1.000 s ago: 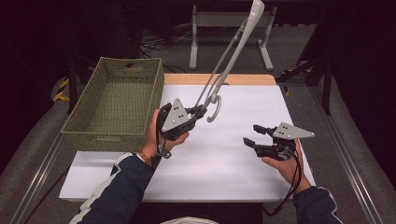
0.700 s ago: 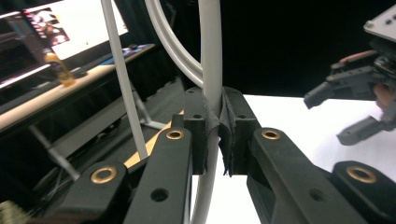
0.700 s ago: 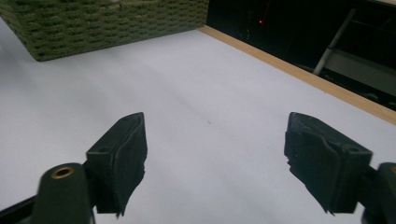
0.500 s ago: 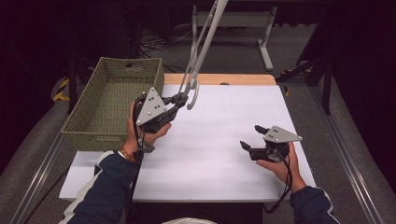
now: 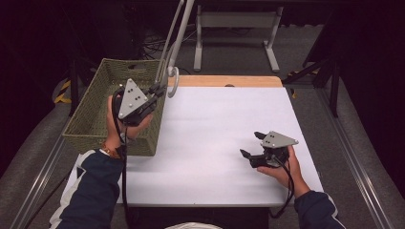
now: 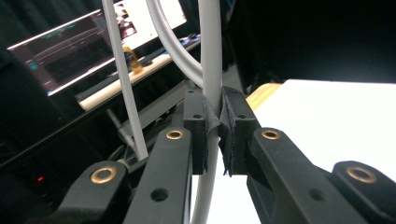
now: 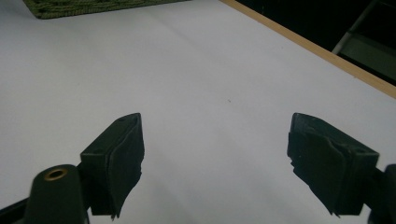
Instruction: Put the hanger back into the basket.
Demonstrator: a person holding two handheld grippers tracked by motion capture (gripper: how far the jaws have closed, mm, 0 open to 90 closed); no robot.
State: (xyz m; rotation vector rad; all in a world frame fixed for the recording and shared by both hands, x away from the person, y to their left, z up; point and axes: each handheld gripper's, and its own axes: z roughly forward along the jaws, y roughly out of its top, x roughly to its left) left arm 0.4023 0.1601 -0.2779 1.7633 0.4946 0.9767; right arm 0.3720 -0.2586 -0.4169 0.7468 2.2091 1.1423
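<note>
A white hanger (image 5: 173, 57), made of thin rod, stands raised at the right-hand edge of the woven green basket (image 5: 90, 124), its long rods slanting up and away past the basket's far right corner and out of the top of the high view. Its rounded loop hangs just off that same corner, over the wooden strip at the far edge of the table (image 5: 224, 81). The left gripper (image 5: 155, 91) is clamped on the hanger: in the left gripper view one white rod (image 6: 211, 60) passes straight up between the two dark pads, which press on it from both sides, while a second thinner rod and a curved one rise just beside it. The left hand (image 5: 125, 121) holds this gripper above the basket's right wall. Well apart from the basket, towards the near right part of the white table sheet, the right gripper (image 5: 253, 144) sits low over the sheet in the right hand (image 5: 282, 167). Its jaws stand wide, having just been opening, and nothing lies between them; the right gripper view shows bare white sheet between the two pads (image 7: 119, 154), with a corner of the basket at the top left.
</note>
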